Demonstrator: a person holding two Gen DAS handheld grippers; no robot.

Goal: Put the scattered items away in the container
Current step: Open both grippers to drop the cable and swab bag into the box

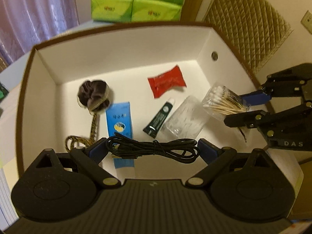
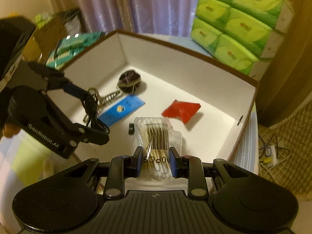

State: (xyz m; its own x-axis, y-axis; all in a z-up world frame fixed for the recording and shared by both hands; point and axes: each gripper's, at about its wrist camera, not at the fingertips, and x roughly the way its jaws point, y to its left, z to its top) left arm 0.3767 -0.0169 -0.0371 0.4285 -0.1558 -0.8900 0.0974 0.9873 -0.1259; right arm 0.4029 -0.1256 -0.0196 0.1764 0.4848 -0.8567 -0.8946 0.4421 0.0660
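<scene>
Both jaws clamped — our left gripper (image 1: 153, 149) holds the coiled black cable (image 1: 154, 147), right gripper (image 2: 156, 160) the clear cotton-swab bag (image 2: 157, 136) — inside the brown-rimmed white box (image 1: 124, 58), floor ahead bare.

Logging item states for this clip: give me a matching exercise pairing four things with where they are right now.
Things:
1. black cable
2. cotton swab bag
3. red packet
4. green tissue packs

Places:
A. lying on the box floor
B. held in the right tongs
C. stacked outside, behind the box
D. held in the left tongs

Pairs: 1-D, 2-B, 3-A, 4-C
</scene>
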